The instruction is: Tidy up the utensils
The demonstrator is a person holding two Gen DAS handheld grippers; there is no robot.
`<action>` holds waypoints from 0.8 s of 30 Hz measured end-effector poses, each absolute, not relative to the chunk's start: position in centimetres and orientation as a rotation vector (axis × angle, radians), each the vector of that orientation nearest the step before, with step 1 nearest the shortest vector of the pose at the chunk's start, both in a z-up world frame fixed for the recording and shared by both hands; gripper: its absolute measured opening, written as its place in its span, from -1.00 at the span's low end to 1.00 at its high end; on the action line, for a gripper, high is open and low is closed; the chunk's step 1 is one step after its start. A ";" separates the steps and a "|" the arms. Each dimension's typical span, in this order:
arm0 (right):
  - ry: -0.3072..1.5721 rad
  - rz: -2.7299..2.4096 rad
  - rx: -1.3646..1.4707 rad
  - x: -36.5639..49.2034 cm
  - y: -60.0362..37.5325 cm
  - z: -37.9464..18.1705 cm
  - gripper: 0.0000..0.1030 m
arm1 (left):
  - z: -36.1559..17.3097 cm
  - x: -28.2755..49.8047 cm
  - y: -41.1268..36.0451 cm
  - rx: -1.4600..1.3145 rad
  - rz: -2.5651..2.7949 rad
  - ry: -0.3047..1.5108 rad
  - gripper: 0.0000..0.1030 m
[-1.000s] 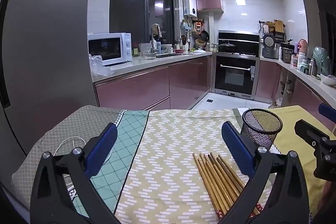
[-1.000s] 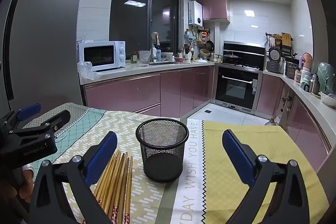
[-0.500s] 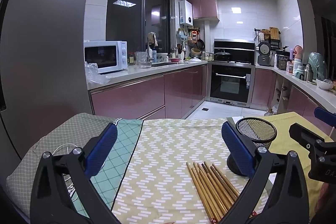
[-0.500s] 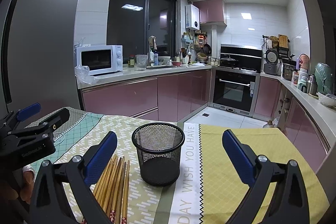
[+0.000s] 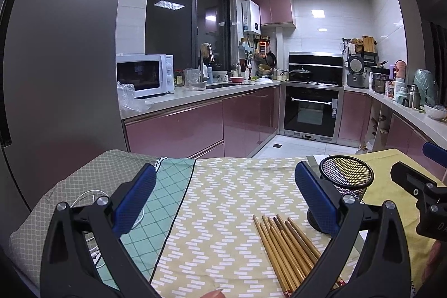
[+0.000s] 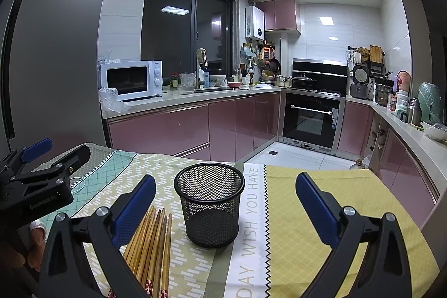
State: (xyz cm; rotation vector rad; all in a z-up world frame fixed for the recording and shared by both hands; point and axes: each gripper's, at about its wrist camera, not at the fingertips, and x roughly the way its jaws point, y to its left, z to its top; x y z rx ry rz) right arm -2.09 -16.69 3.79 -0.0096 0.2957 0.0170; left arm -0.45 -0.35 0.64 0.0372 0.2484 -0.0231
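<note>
Several wooden chopsticks (image 5: 287,247) lie side by side on the patterned tablecloth, also seen as chopsticks (image 6: 152,245) in the right wrist view. An empty black mesh cup (image 6: 209,203) stands upright just right of them; in the left wrist view the mesh cup (image 5: 346,180) is partly hidden behind my right finger. My left gripper (image 5: 223,200) hovers open above the cloth, left of the chopsticks. My right gripper (image 6: 223,203) is open too, with the cup between its fingers but farther off. Neither holds anything.
The table carries a yellow cloth (image 6: 321,203) with a lettered white strip, a teal-and-grey cloth (image 5: 167,194) and a white cable (image 5: 86,197) at the left. A grey fridge (image 5: 56,60) stands left; pink kitchen cabinets (image 6: 223,124) and an oven (image 6: 310,119) lie beyond.
Both views have tilted upward and drawn back a little, so the cup and chopsticks sit lower in frame. Both grippers stay open; nothing on the table has moved.
</note>
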 end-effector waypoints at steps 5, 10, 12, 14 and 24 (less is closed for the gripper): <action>0.299 0.014 -0.007 -2.0 -16.7 3.7 0.88 | 0.6 -0.4 -0.3 0.039 -0.018 0.248 0.90; 0.300 0.017 -0.008 -2.1 -16.6 3.6 0.88 | 0.6 -0.4 -0.3 0.038 -0.020 0.248 0.90; 0.298 0.018 -0.006 -2.1 -16.7 3.5 0.88 | 0.6 -0.3 -0.3 0.040 -0.018 0.248 0.90; 0.298 0.017 -0.010 -2.1 -16.6 3.5 0.88 | 0.6 -0.4 -0.3 0.038 -0.020 0.249 0.90; 0.298 0.020 -0.007 -2.2 -16.7 3.4 0.88 | 0.5 -0.4 -0.4 0.040 -0.018 0.250 0.90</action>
